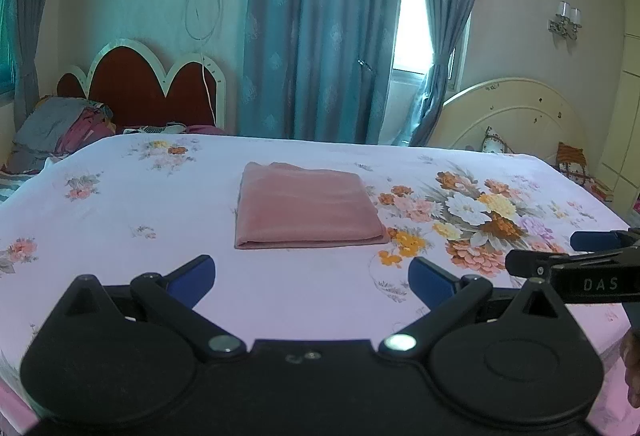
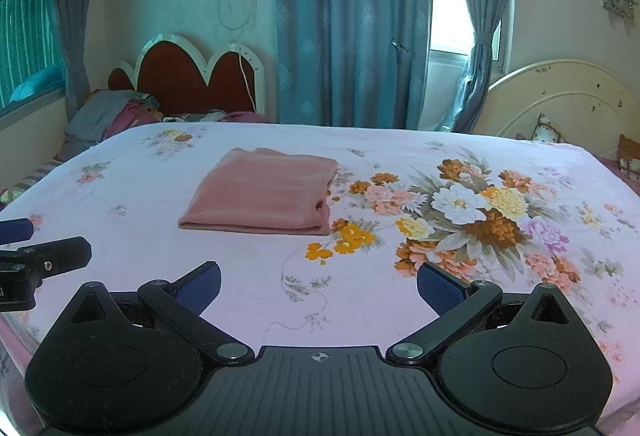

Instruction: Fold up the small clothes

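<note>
A pink cloth (image 1: 306, 207) lies folded into a flat rectangle on the flowered bedsheet (image 1: 160, 204), its doubled edge toward me. The right wrist view shows the same pink cloth (image 2: 262, 194) left of centre. My left gripper (image 1: 312, 282) hovers open in front of the cloth, a short way back from its near edge, with nothing between the blue pads. My right gripper (image 2: 318, 286) is open too and empty, held to the right of the cloth over the sheet (image 2: 248, 276). Part of the right gripper (image 1: 576, 260) shows at the right edge of the left wrist view.
A large flower print (image 2: 472, 212) covers the sheet right of the cloth. A red headboard (image 1: 152, 84) and a heap of bedding (image 1: 60, 128) stand at the back left. Blue curtains (image 1: 320, 28) hang behind the bed, and a cream round headboard (image 1: 516, 120) is at the back right.
</note>
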The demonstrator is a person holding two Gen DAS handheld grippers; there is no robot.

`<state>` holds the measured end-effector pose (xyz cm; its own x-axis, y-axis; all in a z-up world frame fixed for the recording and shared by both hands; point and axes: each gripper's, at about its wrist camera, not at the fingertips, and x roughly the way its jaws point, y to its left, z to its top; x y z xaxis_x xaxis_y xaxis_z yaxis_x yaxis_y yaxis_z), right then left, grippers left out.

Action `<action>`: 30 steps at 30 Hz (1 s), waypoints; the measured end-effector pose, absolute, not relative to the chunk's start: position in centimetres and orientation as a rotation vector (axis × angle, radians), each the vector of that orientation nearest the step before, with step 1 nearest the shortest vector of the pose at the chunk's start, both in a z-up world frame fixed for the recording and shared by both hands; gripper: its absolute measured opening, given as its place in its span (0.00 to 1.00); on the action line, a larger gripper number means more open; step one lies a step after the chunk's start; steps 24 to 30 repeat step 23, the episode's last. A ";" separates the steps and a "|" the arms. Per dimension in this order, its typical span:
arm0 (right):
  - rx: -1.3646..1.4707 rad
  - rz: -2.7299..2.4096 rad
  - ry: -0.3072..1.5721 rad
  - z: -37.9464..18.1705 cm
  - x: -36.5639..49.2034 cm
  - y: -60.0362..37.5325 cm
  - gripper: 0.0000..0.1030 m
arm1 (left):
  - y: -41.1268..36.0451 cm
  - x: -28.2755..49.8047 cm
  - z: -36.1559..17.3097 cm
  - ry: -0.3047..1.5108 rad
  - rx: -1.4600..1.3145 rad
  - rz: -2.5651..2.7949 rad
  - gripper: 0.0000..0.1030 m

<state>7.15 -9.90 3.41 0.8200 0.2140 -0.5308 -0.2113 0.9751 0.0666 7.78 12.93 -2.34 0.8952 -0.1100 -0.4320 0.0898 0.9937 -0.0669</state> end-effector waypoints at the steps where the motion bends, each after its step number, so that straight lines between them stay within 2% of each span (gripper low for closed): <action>1: 0.004 0.228 0.565 3.4 7.1 -9.9 1.00 | 13.0 7.8 -2.3 0.449 -0.046 -0.104 1.00; 30: 0.004 0.233 0.560 3.4 6.9 -10.4 1.00 | 12.9 8.1 -2.2 0.443 -0.033 -0.110 0.99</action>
